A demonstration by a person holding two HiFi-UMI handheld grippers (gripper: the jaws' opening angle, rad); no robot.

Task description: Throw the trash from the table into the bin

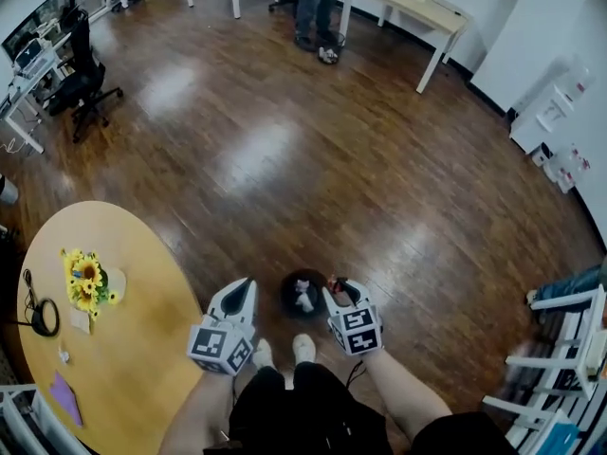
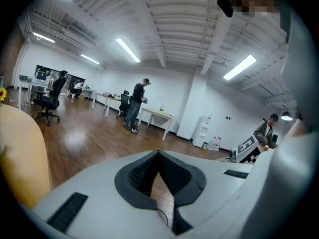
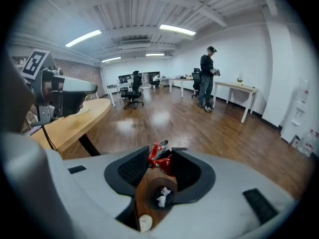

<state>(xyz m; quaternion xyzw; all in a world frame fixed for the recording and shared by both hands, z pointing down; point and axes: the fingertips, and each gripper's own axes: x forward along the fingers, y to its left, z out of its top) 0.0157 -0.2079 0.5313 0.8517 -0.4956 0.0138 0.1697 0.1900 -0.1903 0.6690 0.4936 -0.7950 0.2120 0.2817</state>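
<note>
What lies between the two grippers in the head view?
The black bin, white crumpled trash inside, sits between the shut left gripper and the right gripper holding red trash; the head view shows it.

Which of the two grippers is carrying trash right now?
The right gripper: it is clamped on a crumpled red wrapper. The left gripper is shut with nothing in it.

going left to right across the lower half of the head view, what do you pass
sunflowers → left gripper → bin → right gripper holding red trash → white slatted furniture
</note>
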